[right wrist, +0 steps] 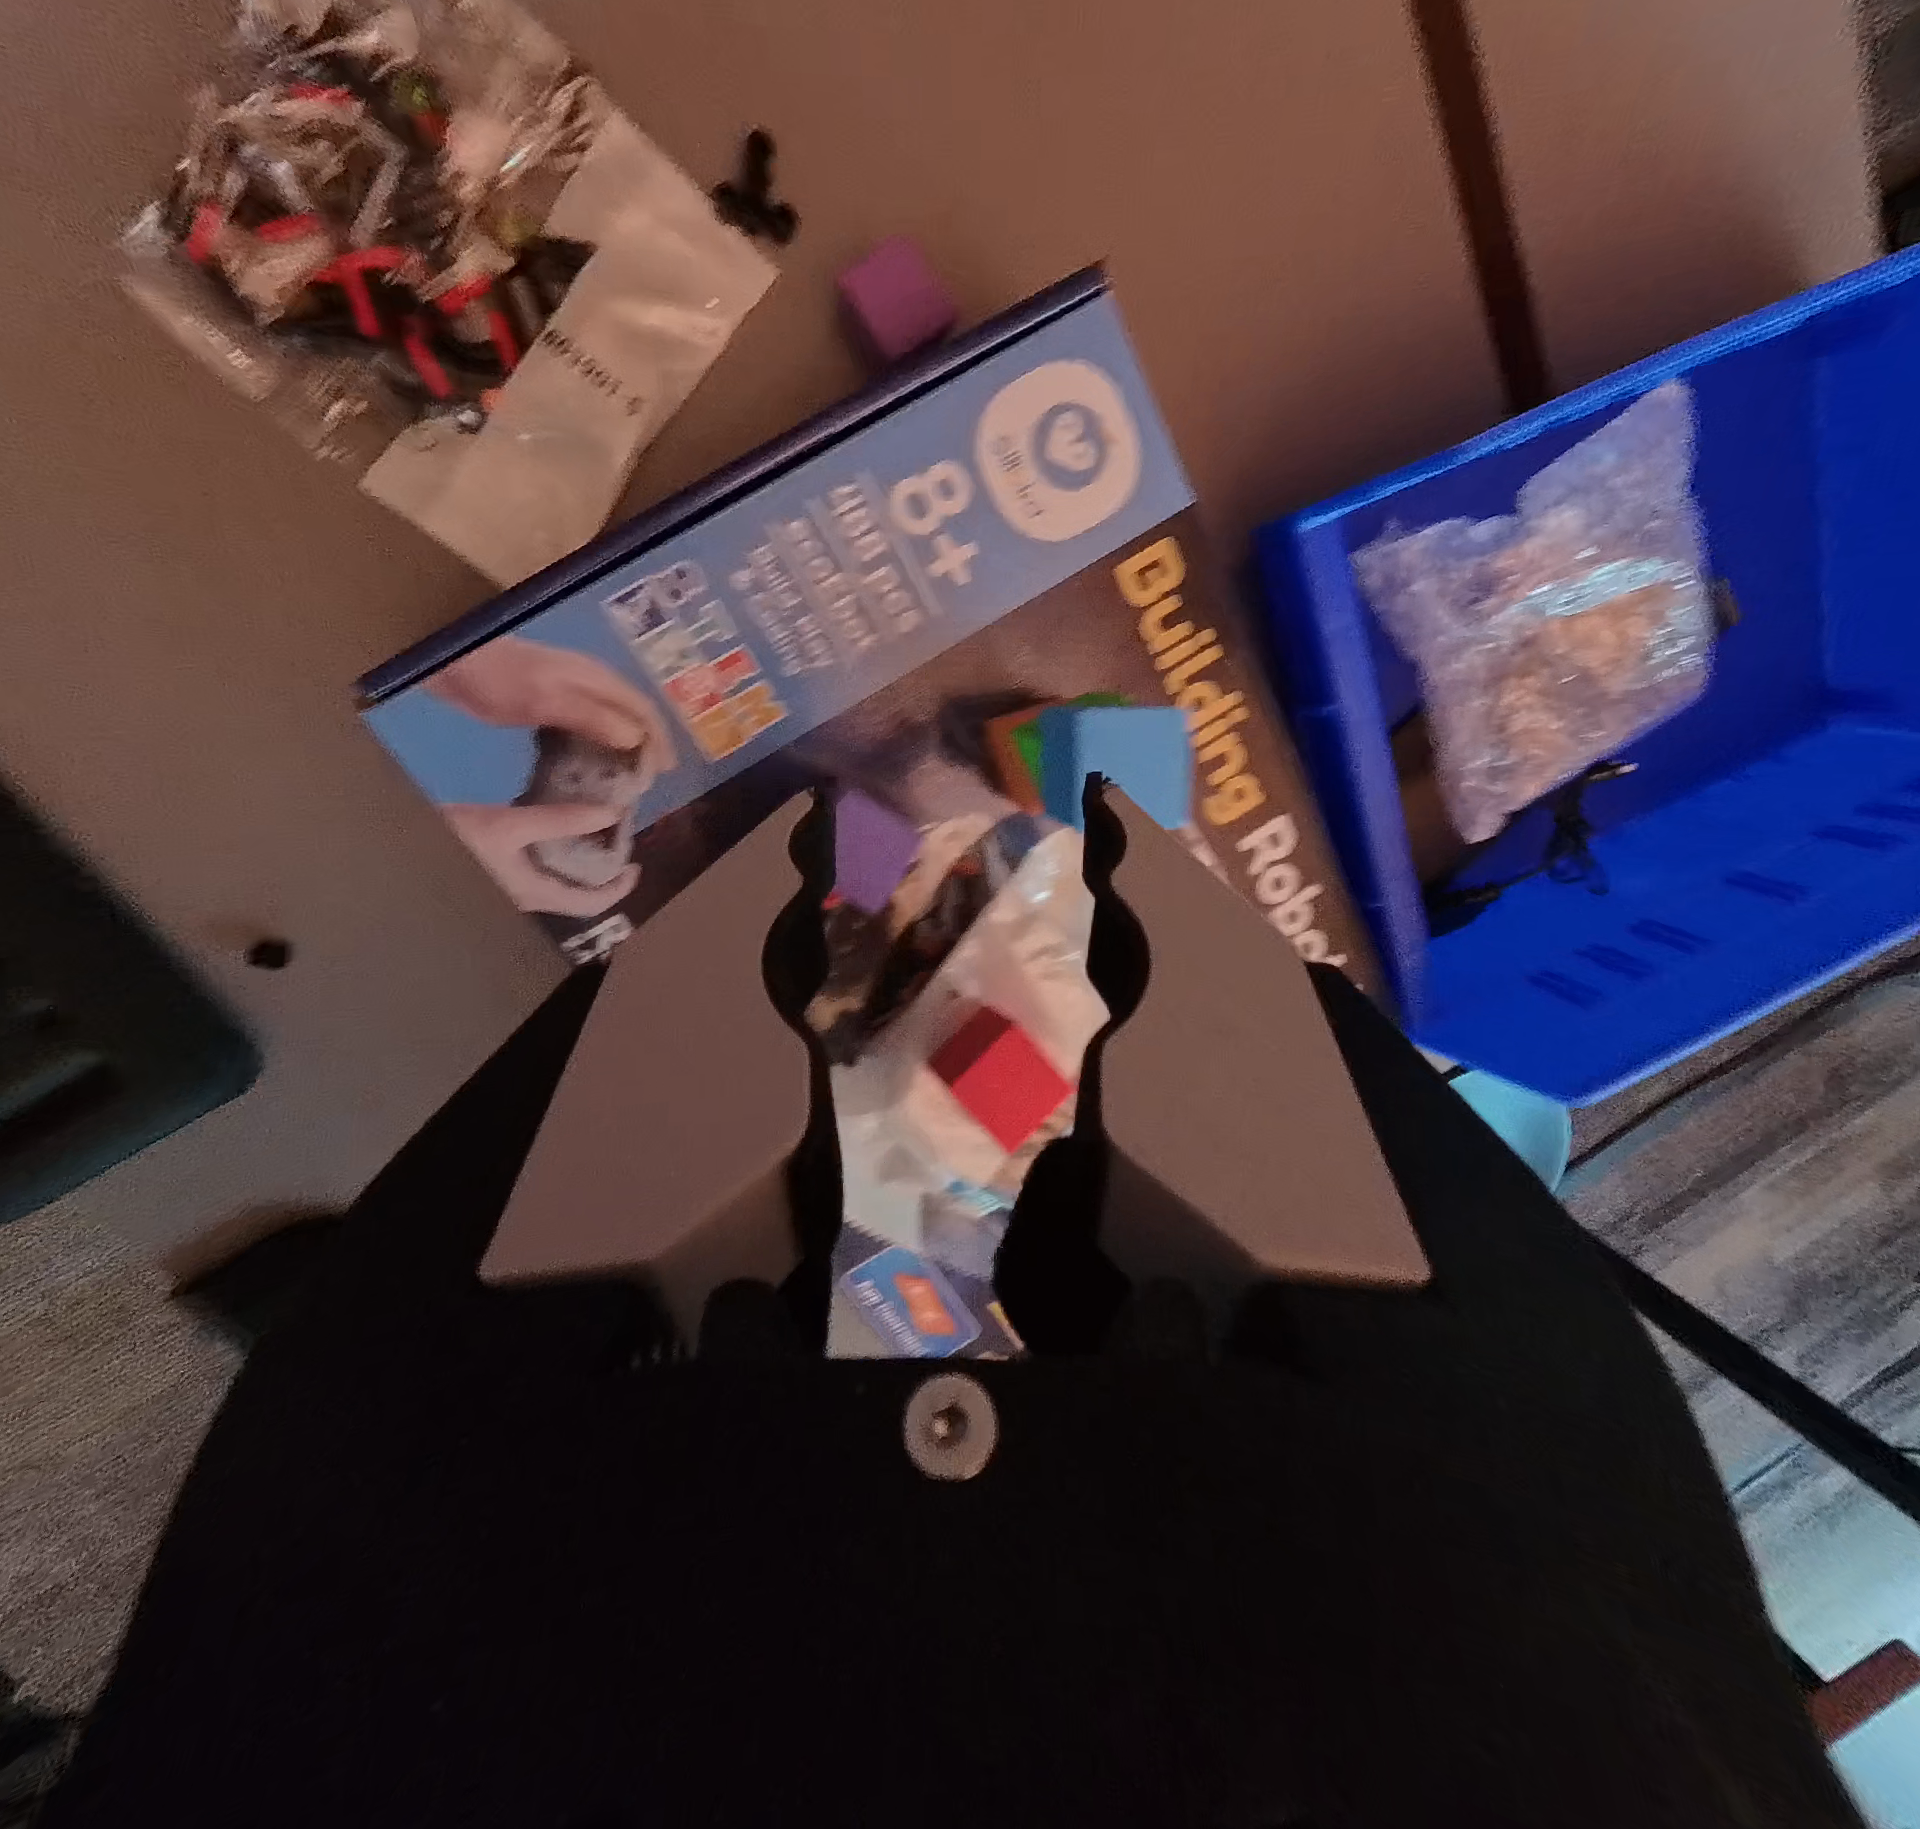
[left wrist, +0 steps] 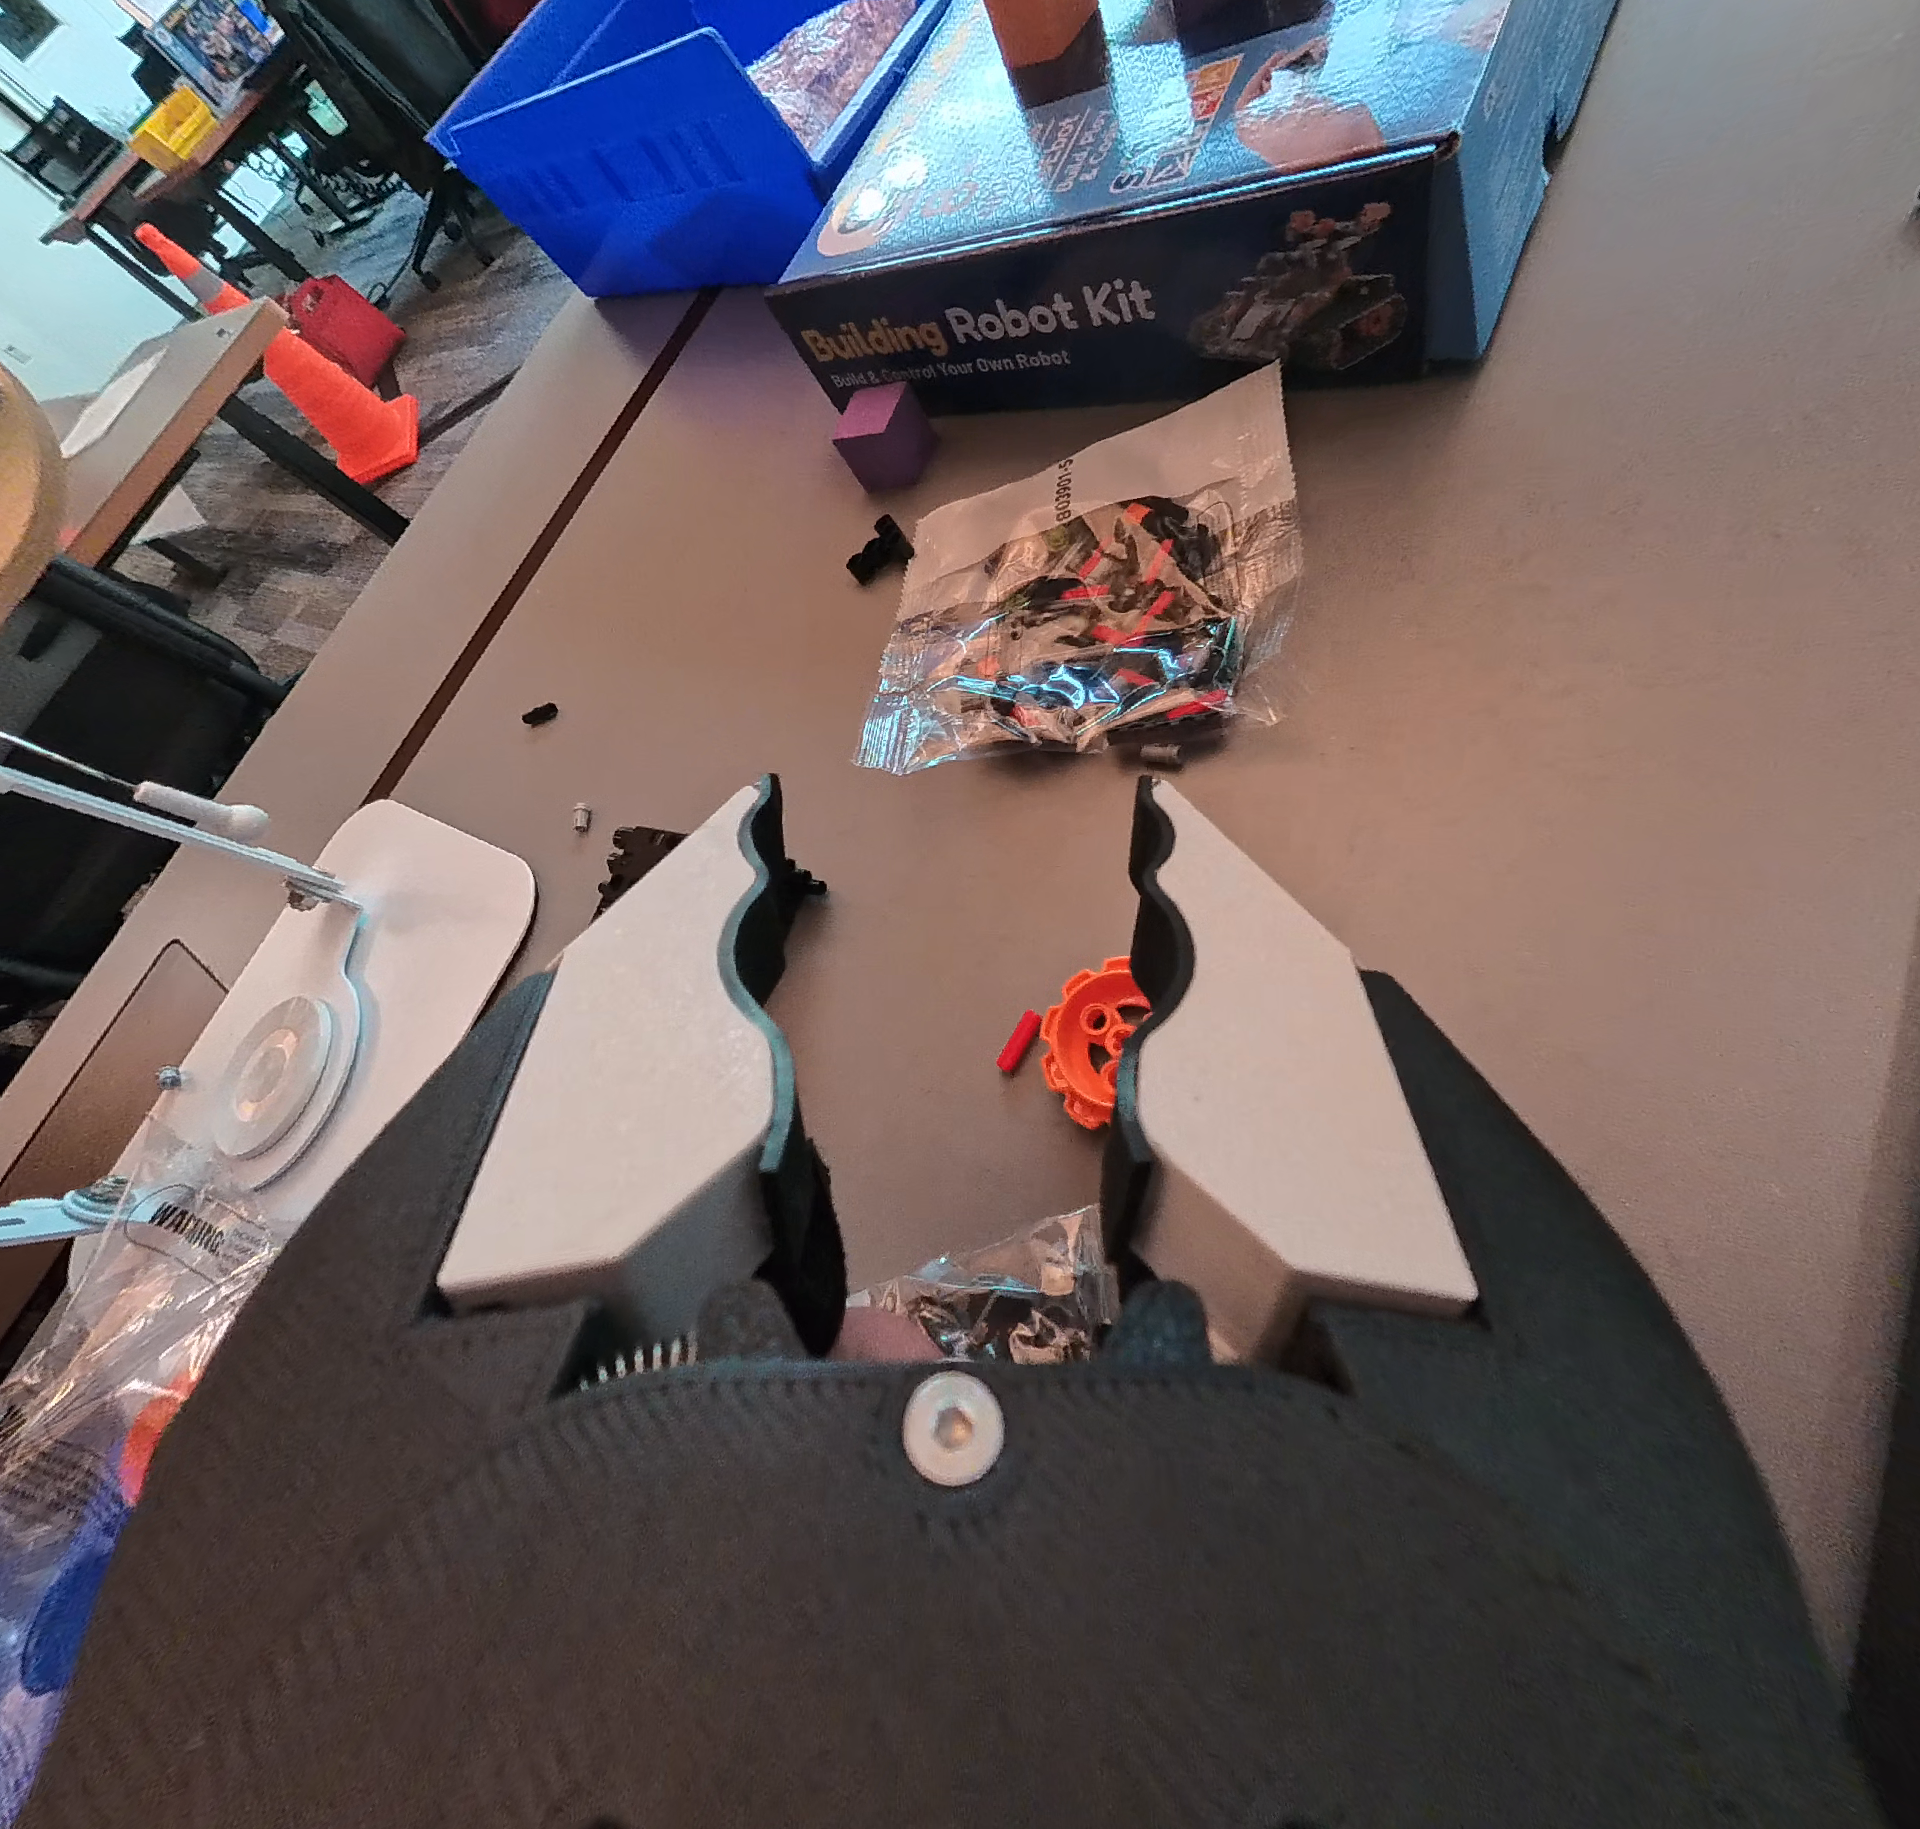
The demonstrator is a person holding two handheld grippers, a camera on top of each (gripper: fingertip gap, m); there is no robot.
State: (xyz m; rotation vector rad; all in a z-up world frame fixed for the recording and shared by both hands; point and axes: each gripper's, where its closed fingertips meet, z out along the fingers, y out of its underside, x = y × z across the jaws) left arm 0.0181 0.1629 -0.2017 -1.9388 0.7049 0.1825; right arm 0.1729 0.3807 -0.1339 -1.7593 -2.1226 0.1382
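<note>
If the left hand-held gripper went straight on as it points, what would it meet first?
Probably the clear bag of small parts on the table, lying ahead of the open left hand-held gripper; depth is unclear.

Right gripper point(right wrist: 951, 792) with jaws parted above a printed blue cardboard kit box point(right wrist: 831, 574), small red cube point(right wrist: 1003, 1078) between its fingers, blue plastic bin point(right wrist: 1818, 896) beside the box

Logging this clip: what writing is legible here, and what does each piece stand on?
I will not quote writing; these bear it:
Blue box: large print on side and lid.
Parts bag: small code on white strip.
Clear bag, left edge: printed notice.
</note>
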